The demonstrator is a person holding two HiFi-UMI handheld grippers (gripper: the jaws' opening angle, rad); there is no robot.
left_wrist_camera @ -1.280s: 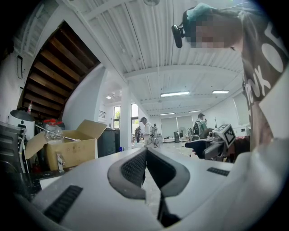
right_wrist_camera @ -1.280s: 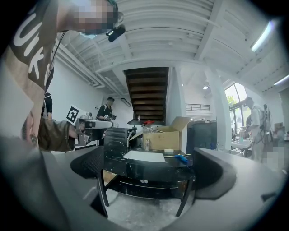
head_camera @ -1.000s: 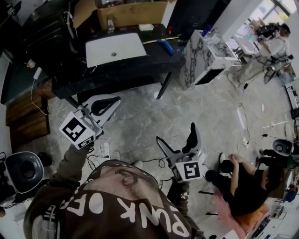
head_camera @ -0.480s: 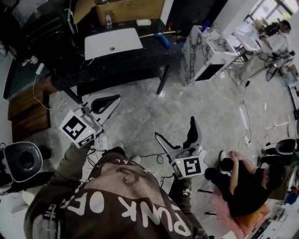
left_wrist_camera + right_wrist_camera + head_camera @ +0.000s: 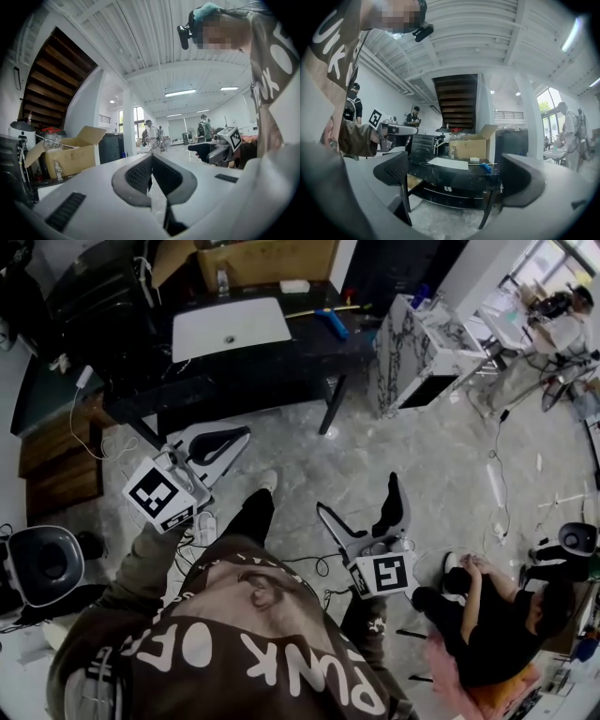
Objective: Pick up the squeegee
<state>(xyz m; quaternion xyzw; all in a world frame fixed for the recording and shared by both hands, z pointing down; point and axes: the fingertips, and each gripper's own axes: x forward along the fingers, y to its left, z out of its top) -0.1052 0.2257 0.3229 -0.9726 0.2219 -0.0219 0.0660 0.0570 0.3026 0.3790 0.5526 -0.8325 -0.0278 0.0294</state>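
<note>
The squeegee, with a blue head and a thin yellow handle, lies on the far right part of the black table, beside a white basin. In the right gripper view the squeegee shows as a blue shape on the table top, well ahead. My left gripper is over the floor short of the table, shut on nothing, its tips meeting in the left gripper view. My right gripper hangs open over the floor, further right, with nothing between its jaws.
A cardboard box and a small bottle stand at the table's back. A marble-patterned cabinet is right of the table. A person sits on the floor at right. A black stool and cables lie at left.
The person holding the grippers has stepped toward the table; a leg and shoe now show ahead of the body. Both grippers have kept their states and shifted only slightly.
</note>
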